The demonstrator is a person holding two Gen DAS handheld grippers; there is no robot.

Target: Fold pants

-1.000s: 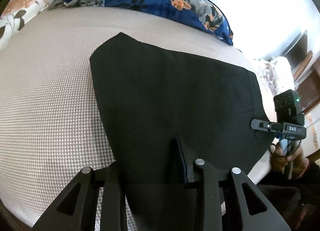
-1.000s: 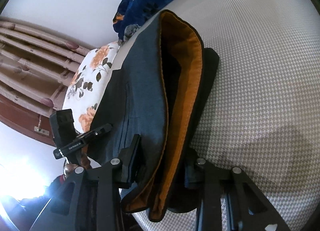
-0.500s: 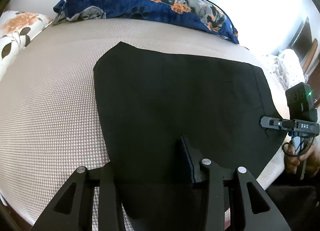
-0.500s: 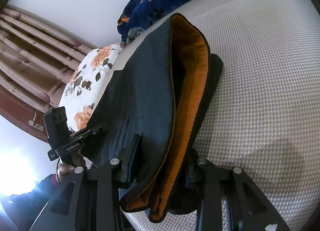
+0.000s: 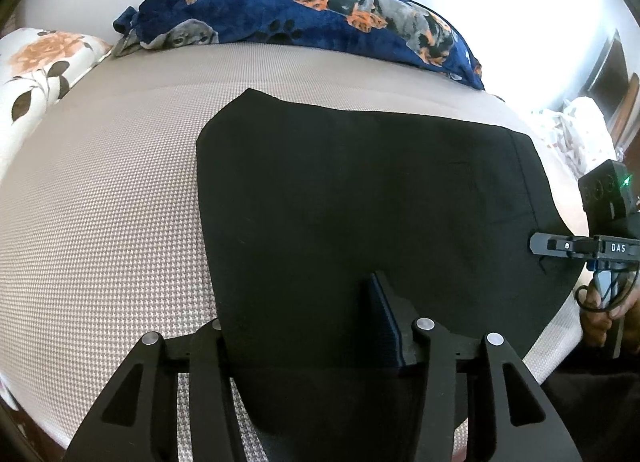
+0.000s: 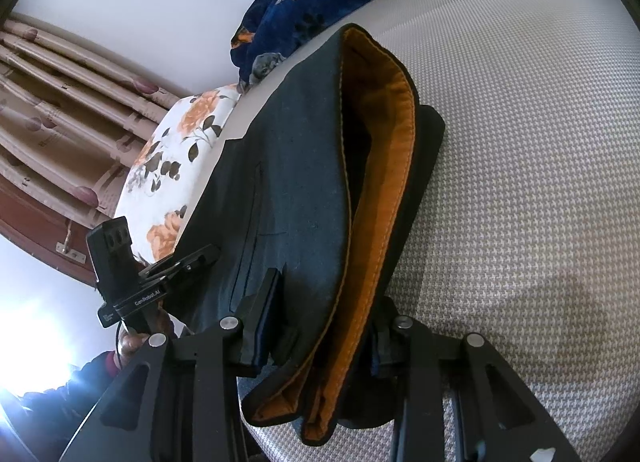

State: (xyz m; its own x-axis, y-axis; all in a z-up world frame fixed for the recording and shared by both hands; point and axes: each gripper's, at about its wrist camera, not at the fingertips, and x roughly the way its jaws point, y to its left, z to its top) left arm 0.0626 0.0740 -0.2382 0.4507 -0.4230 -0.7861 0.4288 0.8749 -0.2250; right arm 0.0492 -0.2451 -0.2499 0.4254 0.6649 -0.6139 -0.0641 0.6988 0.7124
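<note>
Both ends gripped: left gripper pinching the pants, right gripper clamped on the orange-lined waistband. Mid-fold, apparently. Next, probably carrying one end over the other, level above the bed.

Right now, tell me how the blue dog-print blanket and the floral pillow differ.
The blue dog-print blanket is dark navy with dogs and paw prints; the floral pillow is white with orange roses and dark leaves. The blanket lies bunched along the bed's far edge beyond the pants; the pillow sits smooth at the bed's corner. Both lie on the checked mattress, apart from the pants.
</note>
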